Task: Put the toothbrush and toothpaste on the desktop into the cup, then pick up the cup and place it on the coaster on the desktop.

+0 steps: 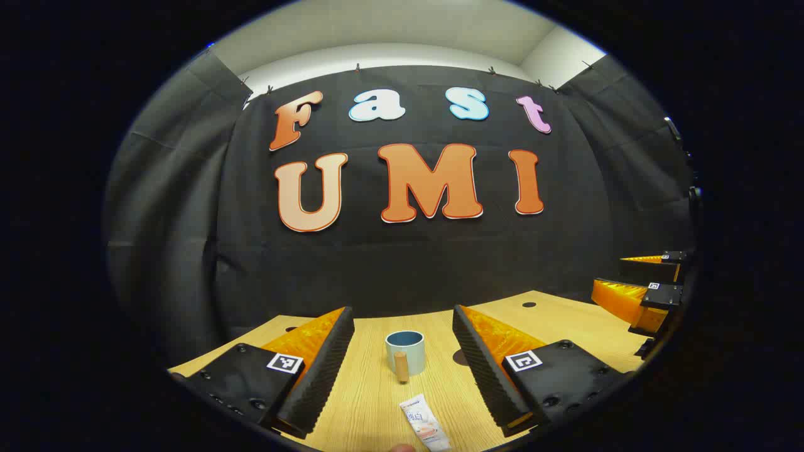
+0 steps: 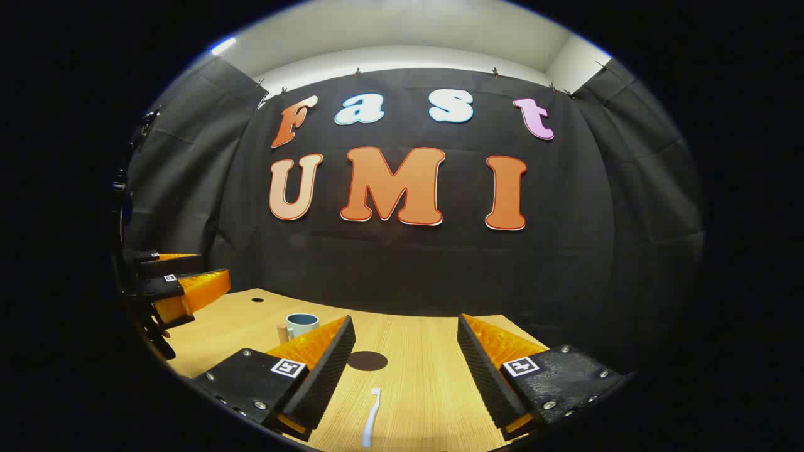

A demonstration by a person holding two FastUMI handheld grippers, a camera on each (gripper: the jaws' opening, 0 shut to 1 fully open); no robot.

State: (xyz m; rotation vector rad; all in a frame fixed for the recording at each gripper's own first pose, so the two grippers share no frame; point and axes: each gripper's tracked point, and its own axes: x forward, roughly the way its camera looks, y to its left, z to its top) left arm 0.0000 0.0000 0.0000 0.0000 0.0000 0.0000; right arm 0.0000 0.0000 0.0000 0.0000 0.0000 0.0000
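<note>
Nothing loaded yet. Left hand-held gripper (image 1: pixel 402 351) is wide and empty, hovering over the bench (image 1: pixel 565 320); right hand-held gripper (image 2: pixel 405 361) is the same, wide and holding nothing.

Where things are:
- Cup (image 1: pixel 404 349) stands upright mid-bench, dead ahead between your left fingers, handle (image 1: pixel 401 366) pointing back toward you.
- Toothpaste (image 1: pixel 424 422) lies flat near the front edge, just short of the cup, long axis running roughly toward it.
- Toothbrush (image 2: pixel 370 417) lies flat near the front edge under your right gripper, head end pointing toward the back edge.
- Coaster (image 2: pixel 367 360) is the dark disc just beyond the toothbrush, apart from it.

Handling, my read:
- Toothpaste: light, soft tube, dents under squeeze. Pinch across the width near the cap end where it's stiffer, gentle closure. Can't see the cap from here.
- Toothbrush: light, stiff, thin and slick. Sits low on the bench, so get both fingers right down. Take the handle mid-length, not the bristle head.
- Cup: rigid, probably ceramic, so the heaviest of the 3, smooth and breakable. Once loaded it's top-heavy. Clamp the wall over the rim or the handle, keep it upright, set down soft on the coaster.
</note>
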